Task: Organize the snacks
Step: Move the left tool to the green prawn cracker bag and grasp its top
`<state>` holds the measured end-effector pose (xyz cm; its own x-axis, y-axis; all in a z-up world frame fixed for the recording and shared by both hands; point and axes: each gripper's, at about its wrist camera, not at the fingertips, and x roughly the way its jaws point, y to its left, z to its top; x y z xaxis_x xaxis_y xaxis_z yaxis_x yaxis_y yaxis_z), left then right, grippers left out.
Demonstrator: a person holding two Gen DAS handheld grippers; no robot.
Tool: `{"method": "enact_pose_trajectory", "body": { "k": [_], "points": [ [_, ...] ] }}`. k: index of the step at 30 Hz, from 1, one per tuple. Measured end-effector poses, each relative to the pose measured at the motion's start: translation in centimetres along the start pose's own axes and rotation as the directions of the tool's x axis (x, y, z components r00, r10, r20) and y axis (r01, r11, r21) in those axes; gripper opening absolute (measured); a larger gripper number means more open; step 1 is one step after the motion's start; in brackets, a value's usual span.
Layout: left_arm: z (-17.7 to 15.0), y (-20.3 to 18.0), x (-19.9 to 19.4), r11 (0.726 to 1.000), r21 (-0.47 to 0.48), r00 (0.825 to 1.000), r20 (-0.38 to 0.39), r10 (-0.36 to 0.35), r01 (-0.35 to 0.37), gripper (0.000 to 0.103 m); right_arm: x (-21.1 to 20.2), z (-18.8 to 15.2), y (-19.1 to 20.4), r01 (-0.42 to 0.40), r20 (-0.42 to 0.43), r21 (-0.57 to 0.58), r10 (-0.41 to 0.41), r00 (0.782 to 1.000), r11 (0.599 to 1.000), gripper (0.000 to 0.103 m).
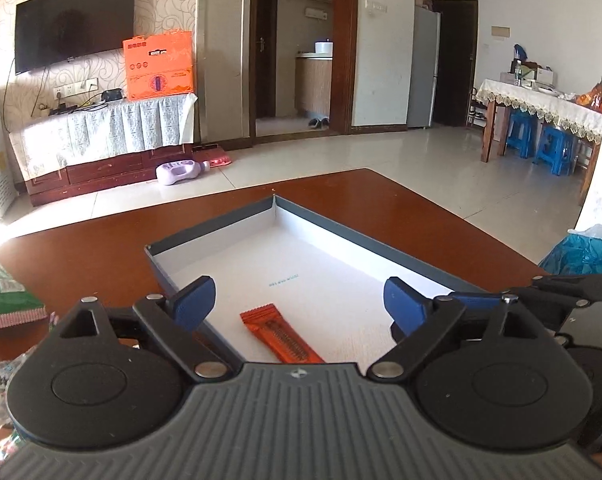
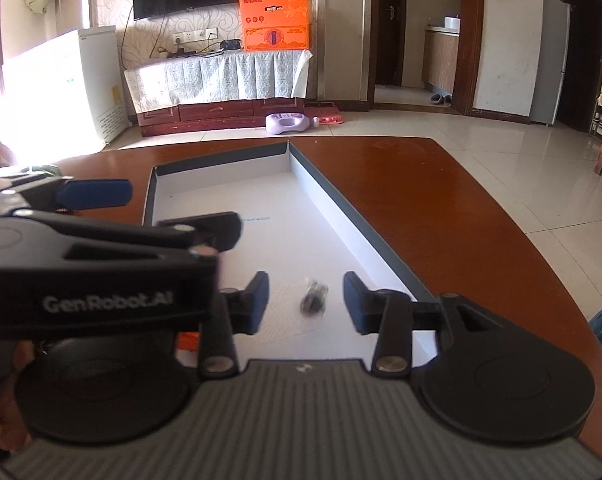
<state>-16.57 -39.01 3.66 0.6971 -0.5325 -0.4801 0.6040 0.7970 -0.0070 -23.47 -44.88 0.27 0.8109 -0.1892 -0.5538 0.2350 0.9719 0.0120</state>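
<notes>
With both claws tipped down over the tray [image 1: 221, 220], my left claw [image 1: 299, 304] gapes wide and grips nothing, and my right claw [image 2: 305, 303] stands part open, its pads clear of the sweet [image 2: 313, 298]. The orange bar [image 1: 281, 338] lies flat on the tray's white floor, its long axis running slantwise from near me away to the left. The sweet, small and dark, perhaps wrapped, lies near the tray's right wall. The tray sits on a brown table [image 1: 401, 204]; beyond are tiled floor [image 1: 381, 152] and a wall TV [image 1: 75, 24].

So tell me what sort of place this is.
Most likely a home living room: a wall-mounted TV above a cloth-draped cabinet, a fridge by a doorway, and a dining table with blue stools.
</notes>
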Motion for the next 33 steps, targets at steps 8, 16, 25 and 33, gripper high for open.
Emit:
{"method": "enact_pose_trajectory", "body": {
  "k": [8, 16, 25, 33],
  "points": [
    [-0.8, 3.5, -8.7, 0.997, -0.033, 0.996, 0.059, 0.074, -0.072, 0.098, -3.6, -0.3, 0.3, -0.002, 0.080, 0.067, -0.003, 0.997, 0.998, 0.061],
    [-3.9, 7.4, -16.8, 0.983, -0.054, 0.984, 0.026, 0.177, -0.175, 0.100, -7.5, -2.2, 3.0, -0.095, 0.139, 0.057, 0.086, 0.987, 0.994, 0.062],
    [-6.4, 6.4, -20.5, 0.964, 0.023, 0.964, 0.029, 0.263, -0.264, 0.101, -13.2, -3.9, 3.2, -0.200, 0.405, 0.042, 0.166, 0.899, 0.979, 0.091],
    [-6.0, 6.4, -19.2, 0.956, 0.058, 0.958, 0.023, 0.286, -0.287, 0.101, -11.5, -3.6, 2.7, -0.125, 0.266, 0.058, 0.105, 0.958, 0.990, 0.103]
  ]
}}
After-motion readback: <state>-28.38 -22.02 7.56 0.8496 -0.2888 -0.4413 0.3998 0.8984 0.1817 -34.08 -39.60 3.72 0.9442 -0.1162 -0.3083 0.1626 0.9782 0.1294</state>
